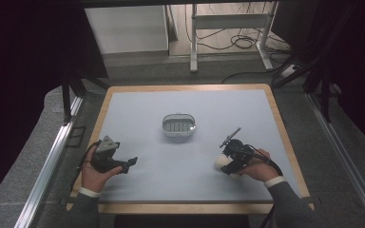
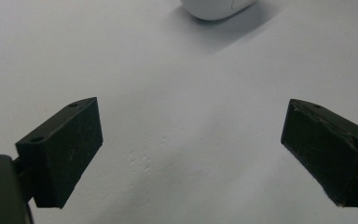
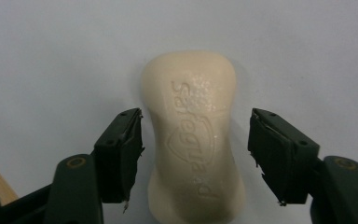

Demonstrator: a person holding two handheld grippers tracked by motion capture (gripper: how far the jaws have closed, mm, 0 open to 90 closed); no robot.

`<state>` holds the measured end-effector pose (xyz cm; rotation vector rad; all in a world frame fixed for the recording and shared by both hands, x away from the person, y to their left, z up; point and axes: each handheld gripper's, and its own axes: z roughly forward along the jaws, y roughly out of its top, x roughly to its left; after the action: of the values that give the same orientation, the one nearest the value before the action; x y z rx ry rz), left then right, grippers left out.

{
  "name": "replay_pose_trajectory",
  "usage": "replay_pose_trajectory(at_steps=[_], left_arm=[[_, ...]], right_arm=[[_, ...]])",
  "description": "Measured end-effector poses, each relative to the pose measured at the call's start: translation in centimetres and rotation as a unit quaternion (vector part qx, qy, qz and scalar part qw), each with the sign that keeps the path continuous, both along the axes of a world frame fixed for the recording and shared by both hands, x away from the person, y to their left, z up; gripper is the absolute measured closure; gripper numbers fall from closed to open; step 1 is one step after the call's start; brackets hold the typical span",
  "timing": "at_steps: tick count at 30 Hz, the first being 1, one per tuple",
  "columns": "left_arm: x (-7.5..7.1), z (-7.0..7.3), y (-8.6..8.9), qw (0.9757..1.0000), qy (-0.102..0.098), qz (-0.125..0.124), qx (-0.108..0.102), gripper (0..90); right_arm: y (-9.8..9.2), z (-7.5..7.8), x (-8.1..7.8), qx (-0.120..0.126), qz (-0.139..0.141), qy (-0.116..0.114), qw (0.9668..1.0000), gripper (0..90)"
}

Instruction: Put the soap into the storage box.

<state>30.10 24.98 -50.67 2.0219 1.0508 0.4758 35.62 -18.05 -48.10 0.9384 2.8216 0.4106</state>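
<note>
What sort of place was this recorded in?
Probably a lab or workshop set up for recording. A wood-edged table stands between metal rails, dark curtains hang at both sides, and loose cables lie on the floor behind.

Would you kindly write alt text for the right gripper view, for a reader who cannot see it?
A cream-coloured waisted bar of soap with embossed lettering lies on a pale grey table surface, between the two black jaws of the right gripper. The jaws flank its narrow middle with a small gap on each side, not touching it.
</note>
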Motion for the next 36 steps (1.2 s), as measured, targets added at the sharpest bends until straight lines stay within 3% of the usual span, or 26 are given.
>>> replay_pose_trajectory(at_steps=[5,10,16,27,36], left_arm=[[0.0,0.0,0.0,1.0,0.0,0.0,0.001,5.7],[0.0,0.0,0.0,1.0,0.0,-0.001,0.002,5.7],[0.0,-0.1,-0.1,1.0,0.001,-0.004,0.006,5.6],[0.0,0.0,0.0,1.0,0.001,-0.003,0.005,5.6],[0.0,0.0,0.1,1.0,0.0,-0.002,0.003,5.6]], right_arm=[[0.5,-0.5,0.2,-0.02,0.005,0.009,0.9998,38.3],[0.8,-0.8,0.2,-0.038,0.007,0.014,0.9991,47.6],[0.9,-0.8,0.3,-0.041,0.004,0.023,0.9989,48.9],[0.6,0.8,0.7,-0.035,0.011,0.015,0.9992,49.4],[0.6,0.9,1.0,-0.033,0.013,0.014,0.9993,49.5]])
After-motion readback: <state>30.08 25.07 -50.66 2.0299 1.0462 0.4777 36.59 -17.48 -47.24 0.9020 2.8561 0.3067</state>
